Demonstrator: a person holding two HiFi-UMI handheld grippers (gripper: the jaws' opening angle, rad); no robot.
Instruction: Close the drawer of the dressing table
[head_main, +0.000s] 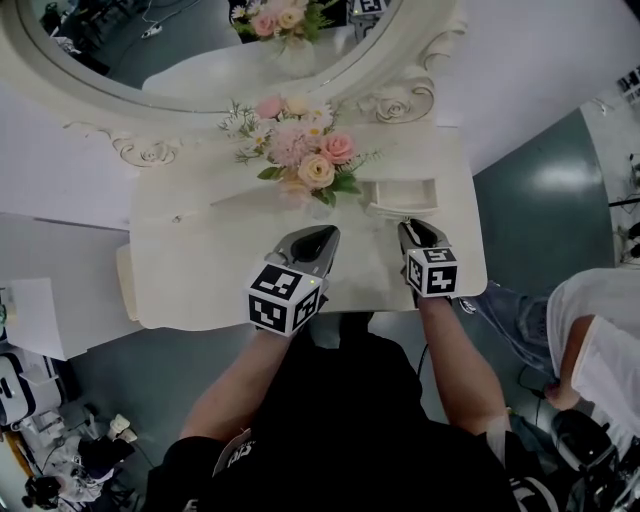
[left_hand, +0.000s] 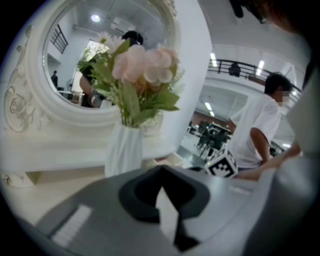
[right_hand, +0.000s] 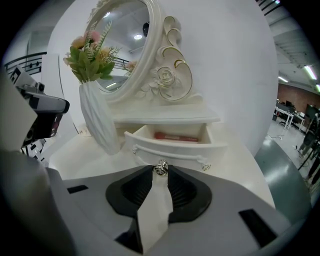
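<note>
- Ahead of your left gripper (left_hand: 160, 170) and off to its left stands the oval mirror (left_hand: 100, 55) in its carved white frame, at the back of the dressing table (head_main: 190, 270).
- Your left gripper hangs over the table top, pointing gently down. Its jaws are together at the tips and nothing sits between them.
- Straight ahead of it, a touch left of its line, there's the white ribbed vase (left_hand: 124, 150), upright on the table. Pink and cream flowers (left_hand: 145, 62) spill over its top.
- Look right of those left jaws and you catch the marker cube (left_hand: 223, 164) of your right gripper (head_main: 412, 230), close alongside.
- Now the right gripper: it's angled down more steeply, and its jaws are clamped on the small metal knob (right_hand: 161, 168) at the middle of the drawer front. The knob is pinched right at the fingertips.
- The drawer (right_hand: 170, 146) is directly ahead of that gripper. It's pulled out of its little cabinet on the right part of the table and stands open.
- Inside, beyond the front panel, a slim red item (right_hand: 176, 136) lies along the back. What it is, I can't make out.
- From this gripper the vase stands just left of the drawer, close to its left corner. Whether they touch, I can't tell.
- Farther right, off the table, a person (left_hand: 260, 125) in a white shirt stands on the floor.
</note>
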